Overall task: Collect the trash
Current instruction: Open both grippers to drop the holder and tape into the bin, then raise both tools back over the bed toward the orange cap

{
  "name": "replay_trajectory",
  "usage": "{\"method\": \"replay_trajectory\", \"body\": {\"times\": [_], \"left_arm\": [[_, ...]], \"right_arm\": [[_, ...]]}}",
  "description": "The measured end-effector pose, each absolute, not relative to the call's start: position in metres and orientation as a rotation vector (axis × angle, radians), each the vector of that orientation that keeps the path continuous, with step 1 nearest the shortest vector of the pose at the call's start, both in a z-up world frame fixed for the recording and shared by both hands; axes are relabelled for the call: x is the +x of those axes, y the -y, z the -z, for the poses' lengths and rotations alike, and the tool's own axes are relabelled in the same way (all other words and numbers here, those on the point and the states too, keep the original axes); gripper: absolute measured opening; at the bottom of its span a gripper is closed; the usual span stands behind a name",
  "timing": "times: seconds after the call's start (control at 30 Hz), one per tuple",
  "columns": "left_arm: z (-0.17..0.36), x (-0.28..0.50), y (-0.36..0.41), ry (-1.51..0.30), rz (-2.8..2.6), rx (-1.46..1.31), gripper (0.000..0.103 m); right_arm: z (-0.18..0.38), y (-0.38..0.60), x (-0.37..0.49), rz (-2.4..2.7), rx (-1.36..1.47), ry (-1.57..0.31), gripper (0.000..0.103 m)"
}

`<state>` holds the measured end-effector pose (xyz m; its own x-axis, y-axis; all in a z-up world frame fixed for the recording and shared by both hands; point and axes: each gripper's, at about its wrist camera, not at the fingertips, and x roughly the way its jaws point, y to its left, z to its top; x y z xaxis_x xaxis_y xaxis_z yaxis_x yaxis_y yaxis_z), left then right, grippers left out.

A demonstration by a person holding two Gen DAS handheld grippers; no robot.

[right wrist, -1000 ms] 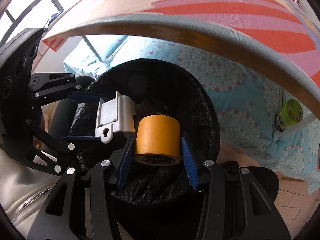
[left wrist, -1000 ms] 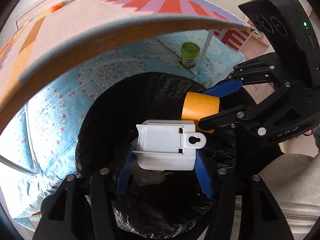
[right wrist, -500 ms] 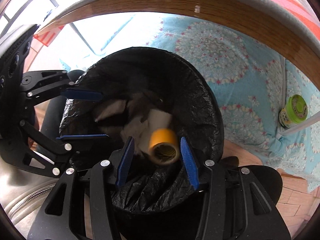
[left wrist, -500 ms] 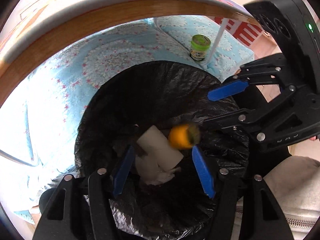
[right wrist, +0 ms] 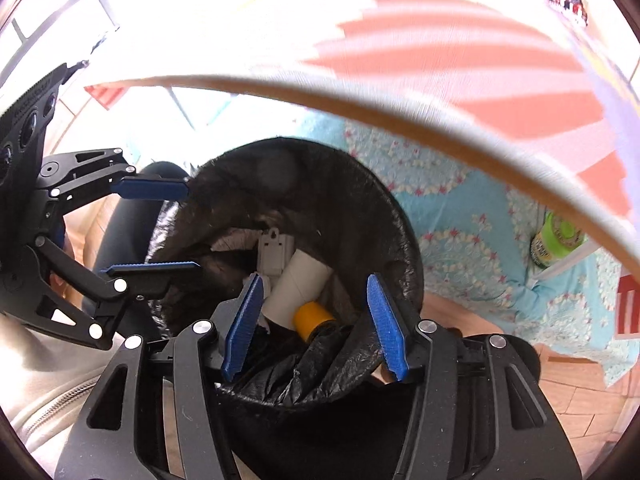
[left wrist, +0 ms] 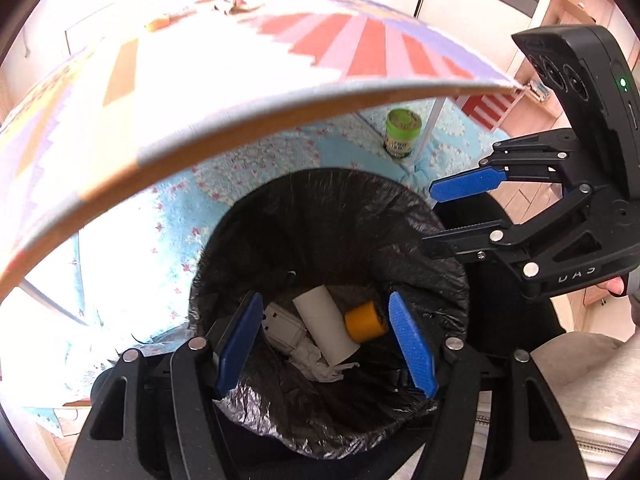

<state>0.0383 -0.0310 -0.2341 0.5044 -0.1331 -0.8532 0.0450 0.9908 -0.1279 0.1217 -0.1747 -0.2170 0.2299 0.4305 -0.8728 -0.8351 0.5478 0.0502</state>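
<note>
A bin lined with a black bag (left wrist: 224, 240) (right wrist: 408, 240) stands on the floor below both grippers. At its bottom lie a white plastic box (left wrist: 280, 324) (right wrist: 274, 252), a cardboard tube (left wrist: 324, 324) (right wrist: 296, 284), an orange tape roll (left wrist: 364, 320) (right wrist: 310, 316) and crumpled tissue (left wrist: 320, 368). My left gripper (left wrist: 325, 298) (right wrist: 192, 228) hangs open over the bin's mouth, holding nothing. My right gripper (right wrist: 315, 280) (left wrist: 428, 218) hovers beside it over the rim; its jaws are opening and nothing is between them.
A table edge with a striped cloth (left wrist: 280, 112) (right wrist: 400, 116) overhangs just above the bin. A green-lidded jar (left wrist: 402, 132) (right wrist: 560, 240) stands by a table leg on the blue patterned rug (left wrist: 180, 220). A person's grey jacket (left wrist: 580, 380) is close behind the grippers.
The left gripper let go of the white box and the right let go of the orange tape roll; both fell into the bin. Both grippers opened wider and rose a little.
</note>
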Motion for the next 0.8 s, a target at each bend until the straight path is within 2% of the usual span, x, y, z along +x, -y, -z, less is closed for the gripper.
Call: {"method": "replay_trajectory", "body": {"times": [0.8], "left_arm": [[0.118, 0.028, 0.0, -0.775, 0.069, -0.069, 0.063]], "right_arm": [[0.105, 0.184, 0.139, -0.979, -0.378, -0.7, 0.054]]}}
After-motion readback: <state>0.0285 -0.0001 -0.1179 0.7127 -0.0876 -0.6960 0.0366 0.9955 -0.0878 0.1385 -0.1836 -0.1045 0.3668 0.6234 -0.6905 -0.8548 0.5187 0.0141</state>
